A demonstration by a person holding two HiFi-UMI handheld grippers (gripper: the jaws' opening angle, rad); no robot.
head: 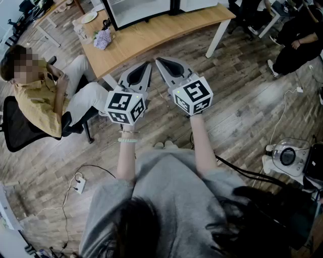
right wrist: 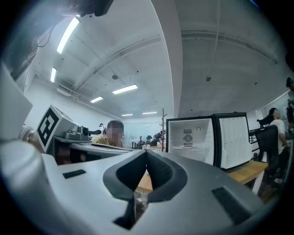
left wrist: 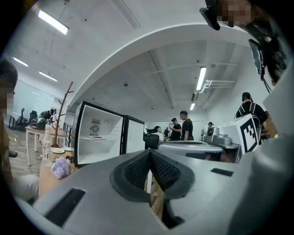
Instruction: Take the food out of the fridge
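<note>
Wooden planks cover the floor, and a pale wooden table runs across the upper middle of the head view. On it, at the top edge, stands the fridge. In the left gripper view the fridge shows left of centre with its door swung open to the right and a white inside. What lies on its shelf cannot be made out, so no food can be placed.

Both tools are held side by side at the centre of the head view. They point up the frame toward the table and stand short of it. The left gripper has its jaws together at the tips with nothing between them. The right gripper likewise has its jaws pressed together and empty. Their tips sit close to each other, and their marker cubes are just apart lower down.

Purple flowers rest on the table's left end, with a plate further up and left of them. A seated person in a yellow shirt fills the left edge, on a black chair. A power strip lies on the floor at lower left. In the left gripper view, people in dark shirts stand right of the fridge, far back in the room.
</note>
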